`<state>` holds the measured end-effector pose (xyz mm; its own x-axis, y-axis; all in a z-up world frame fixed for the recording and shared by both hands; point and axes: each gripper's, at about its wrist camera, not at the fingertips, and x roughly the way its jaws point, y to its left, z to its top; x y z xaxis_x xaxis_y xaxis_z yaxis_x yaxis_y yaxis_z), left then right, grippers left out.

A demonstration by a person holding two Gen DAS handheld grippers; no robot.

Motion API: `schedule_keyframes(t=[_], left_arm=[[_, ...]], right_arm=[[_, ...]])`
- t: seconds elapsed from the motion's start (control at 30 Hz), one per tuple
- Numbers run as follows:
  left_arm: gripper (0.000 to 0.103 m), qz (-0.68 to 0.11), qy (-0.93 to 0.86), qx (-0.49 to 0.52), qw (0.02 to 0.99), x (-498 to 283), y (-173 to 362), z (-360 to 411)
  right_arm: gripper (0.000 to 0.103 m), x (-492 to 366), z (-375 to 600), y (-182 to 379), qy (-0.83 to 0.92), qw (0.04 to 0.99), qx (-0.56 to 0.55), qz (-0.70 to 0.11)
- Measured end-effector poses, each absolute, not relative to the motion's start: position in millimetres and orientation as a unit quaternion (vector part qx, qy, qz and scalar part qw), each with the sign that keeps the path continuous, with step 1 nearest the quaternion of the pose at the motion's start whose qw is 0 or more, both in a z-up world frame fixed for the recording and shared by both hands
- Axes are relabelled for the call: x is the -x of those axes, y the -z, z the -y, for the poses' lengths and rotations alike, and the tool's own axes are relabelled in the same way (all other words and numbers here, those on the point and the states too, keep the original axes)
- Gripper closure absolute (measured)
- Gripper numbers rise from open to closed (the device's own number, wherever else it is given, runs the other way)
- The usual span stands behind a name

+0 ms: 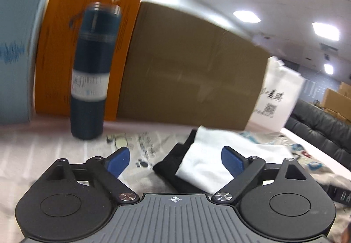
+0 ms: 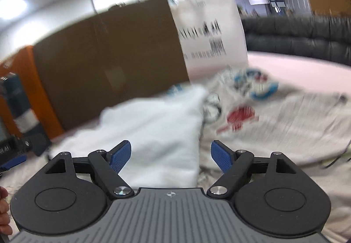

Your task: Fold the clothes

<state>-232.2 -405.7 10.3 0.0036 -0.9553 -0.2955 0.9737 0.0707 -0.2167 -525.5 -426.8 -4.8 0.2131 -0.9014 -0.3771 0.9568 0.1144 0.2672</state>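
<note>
A folded white garment (image 1: 221, 155) lies on a folded black garment (image 1: 173, 168) on the patterned cloth-covered surface (image 1: 140, 148). My left gripper (image 1: 175, 159) is open and empty, just short of this pile, its fingers to either side. In the right wrist view the white garment (image 2: 158, 129) lies ahead, beside a printed light cloth (image 2: 274, 115) with red and blue motifs. My right gripper (image 2: 171, 156) is open and empty, above the white garment's near right edge. The view is blurred by motion.
A dark blue bottle (image 1: 94, 72) stands at the back left. A large brown cardboard box (image 1: 188, 76), an orange box (image 1: 59, 54) and a white printed bag (image 1: 278, 96) line the back. A black sofa (image 2: 296, 34) lies beyond the table. The left gripper (image 2: 13, 161) shows at far left.
</note>
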Motion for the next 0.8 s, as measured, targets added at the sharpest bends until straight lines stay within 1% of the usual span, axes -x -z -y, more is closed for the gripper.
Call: schedule_keyframes(t=[0.03, 0.07, 0.13, 0.27, 0.37, 0.47, 0.63, 0.8], left_arm=[[0.004, -0.171, 0.684, -0.024, 0.709, 233, -16, 394], [0.002, -0.158, 0.686, -0.021, 0.71, 233, -23, 381], [0.001, -0.137, 0.692, -0.013, 0.708, 231, -35, 355], [0.0, -0.109, 0.702, -0.006, 0.704, 220, -51, 310], [0.0, -0.108, 0.704, -0.002, 0.702, 207, -62, 282], [0.0, -0.096, 0.711, -0.005, 0.697, 194, -69, 257], [0.0, -0.071, 0.705, -0.016, 0.705, 181, -62, 242], [0.0, -0.063, 0.692, -0.005, 0.719, 173, -40, 257]], right_arm=[[0.022, 524, 415, -4, 0.619, 0.753, -0.217, -0.05], [0.018, 523, 401, -15, 0.608, 0.765, -0.207, -0.037], [0.015, 517, 372, -36, 0.587, 0.788, -0.184, -0.02], [0.003, 497, 313, -78, 0.555, 0.823, -0.121, -0.013], [0.0, 479, 271, -104, 0.545, 0.835, -0.075, -0.019], [0.0, 465, 239, -119, 0.531, 0.845, -0.065, -0.007], [0.0, 440, 222, -112, 0.544, 0.835, -0.076, 0.022], [0.0, 418, 239, -76, 0.606, 0.788, -0.094, 0.057]])
